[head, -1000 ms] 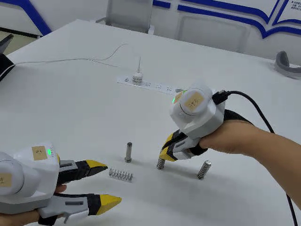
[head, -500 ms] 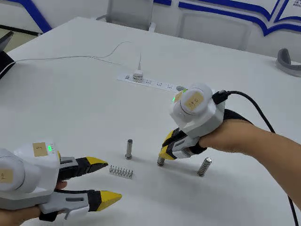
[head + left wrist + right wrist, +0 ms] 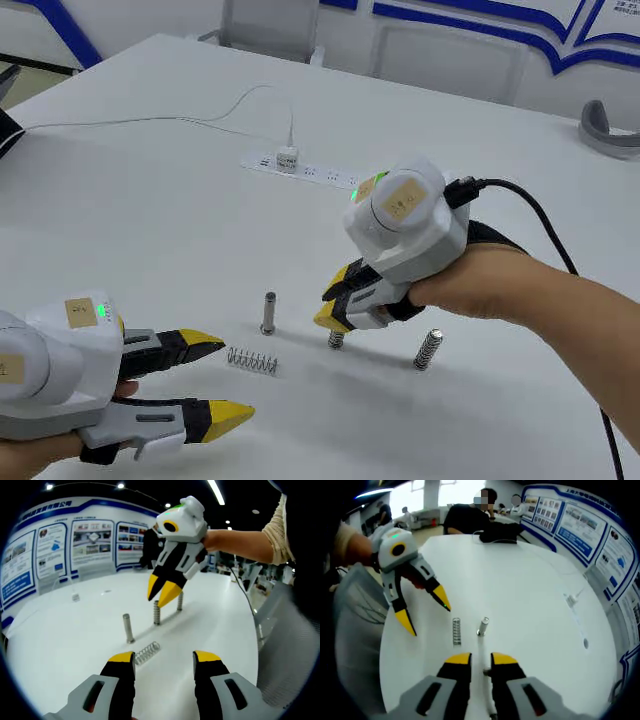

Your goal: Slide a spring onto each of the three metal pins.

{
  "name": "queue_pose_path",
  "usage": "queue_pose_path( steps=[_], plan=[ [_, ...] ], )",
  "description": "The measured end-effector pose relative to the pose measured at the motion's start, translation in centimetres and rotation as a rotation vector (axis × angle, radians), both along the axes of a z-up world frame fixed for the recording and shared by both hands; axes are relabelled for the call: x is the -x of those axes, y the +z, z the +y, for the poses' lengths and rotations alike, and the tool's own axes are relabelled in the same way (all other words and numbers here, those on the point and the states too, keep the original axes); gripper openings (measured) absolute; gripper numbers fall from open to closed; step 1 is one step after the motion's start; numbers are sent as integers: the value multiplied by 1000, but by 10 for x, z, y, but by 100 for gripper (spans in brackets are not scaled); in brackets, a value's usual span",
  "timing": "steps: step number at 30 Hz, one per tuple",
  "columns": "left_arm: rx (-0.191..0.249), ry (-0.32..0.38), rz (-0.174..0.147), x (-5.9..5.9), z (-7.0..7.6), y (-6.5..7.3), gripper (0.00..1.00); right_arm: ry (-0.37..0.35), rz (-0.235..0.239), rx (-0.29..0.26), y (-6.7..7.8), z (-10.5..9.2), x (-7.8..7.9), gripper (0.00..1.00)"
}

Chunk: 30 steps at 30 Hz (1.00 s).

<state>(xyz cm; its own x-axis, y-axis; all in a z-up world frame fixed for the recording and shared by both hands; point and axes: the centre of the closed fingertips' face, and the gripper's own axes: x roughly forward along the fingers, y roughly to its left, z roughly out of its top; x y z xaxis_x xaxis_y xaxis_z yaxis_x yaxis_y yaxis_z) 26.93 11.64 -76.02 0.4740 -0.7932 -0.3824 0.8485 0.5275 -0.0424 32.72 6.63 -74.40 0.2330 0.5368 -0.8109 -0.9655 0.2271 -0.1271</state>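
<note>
White table [image 3: 150,220]. Two of the three look done: the right pin [image 3: 428,348] and middle pin [image 3: 337,340] each wear a spring.

Right gripper [image 3: 332,308]: hand tipped nose-down, tips just above the middle pin, jaws narrow with a slim gap, nothing held.

Left gripper [image 3: 222,380]: low at near left, roughly level, jaws wide and empty.

Left pin [image 3: 269,312]: bare, upright.

Last spring [image 3: 252,360]: lies flat just near of the bare pin. Next move, likely: pinch it, stand it up, thread it over the bare pin.

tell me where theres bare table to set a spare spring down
Bare table lies between the power strip and the bare pin, and left of that pin. Crowded beside it: the loose spring, left gripper and right gripper.
</note>
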Motion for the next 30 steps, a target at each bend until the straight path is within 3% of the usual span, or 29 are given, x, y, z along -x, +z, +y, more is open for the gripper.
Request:
queue_pose_path(
  steps=[10, 30],
  plan=[
    [0, 7, -1, 0, 4, 1, 47, 33, 61, 11, -28, 19, 20, 15],
    [-8, 12, 4, 1, 7, -1, 46, 48, 109, 32, -58, 41, 25, 14]
  ],
)
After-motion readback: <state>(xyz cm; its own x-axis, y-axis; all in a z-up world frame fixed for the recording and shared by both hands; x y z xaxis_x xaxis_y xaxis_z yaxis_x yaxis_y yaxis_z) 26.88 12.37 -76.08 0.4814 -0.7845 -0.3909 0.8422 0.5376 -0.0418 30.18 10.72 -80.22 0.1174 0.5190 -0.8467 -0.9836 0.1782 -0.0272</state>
